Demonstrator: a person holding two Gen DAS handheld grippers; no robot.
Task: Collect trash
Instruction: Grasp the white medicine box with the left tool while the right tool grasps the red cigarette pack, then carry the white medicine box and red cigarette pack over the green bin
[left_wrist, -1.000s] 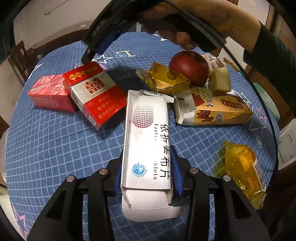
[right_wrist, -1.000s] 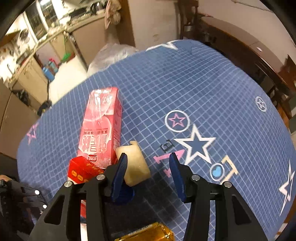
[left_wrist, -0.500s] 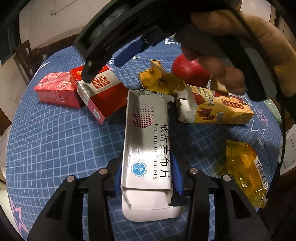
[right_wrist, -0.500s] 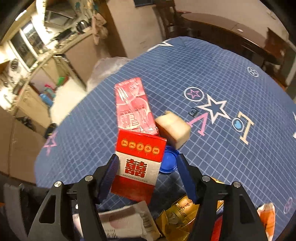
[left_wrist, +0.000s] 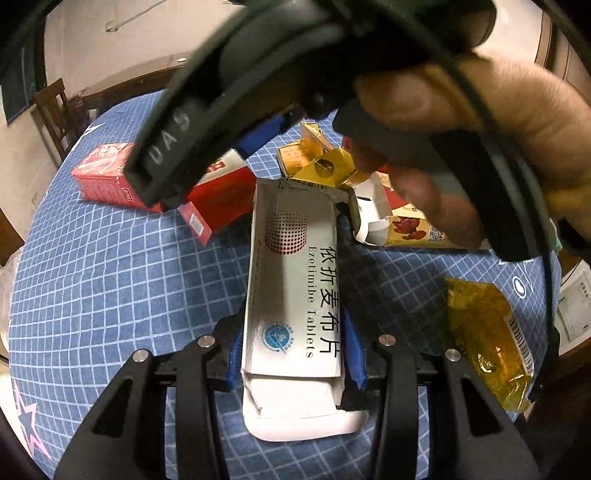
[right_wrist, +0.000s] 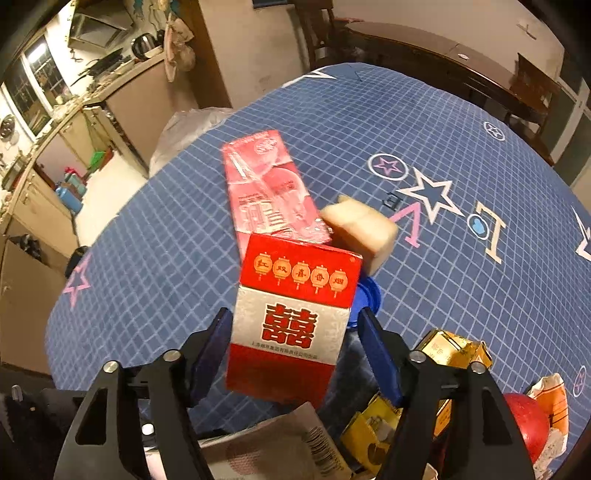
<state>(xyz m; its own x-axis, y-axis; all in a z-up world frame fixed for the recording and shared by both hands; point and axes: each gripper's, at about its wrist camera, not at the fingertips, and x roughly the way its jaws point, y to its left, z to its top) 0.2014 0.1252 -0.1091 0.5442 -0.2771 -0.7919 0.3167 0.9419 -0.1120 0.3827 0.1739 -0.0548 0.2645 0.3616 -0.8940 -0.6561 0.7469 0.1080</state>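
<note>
Since a second ago the right gripper (right_wrist: 291, 354) has swung away from the pale block (right_wrist: 360, 230) and now straddles the red and silver carton (right_wrist: 291, 325), which has come between its blue pads; in the left view the right tool and the hand (left_wrist: 480, 155) holding it have closed in and now cover the upper field. The right jaws are closing, with the carton between them; a sliver of gap shows at each pad, so no grip is confirmed. The left gripper (left_wrist: 295, 347) has not shifted and remains clamped on the white tablet box (left_wrist: 295, 280), the box running forward out of the jaws. Beyond the right jaws lie the pink carton (right_wrist: 269, 188) and the pale block; just right of them a blue lid (right_wrist: 367, 299) shows partly behind the carton, with gold packets (right_wrist: 452, 349) lower right. Right of the left jaws sits a yellow wrapper (left_wrist: 487, 339); ahead, a torn yellow box (left_wrist: 402, 225). No bin is in view. Assessment: early stage, one item secured, one about to be taken, at least six pieces still on the cloth (right_wrist: 461, 147).
</note>
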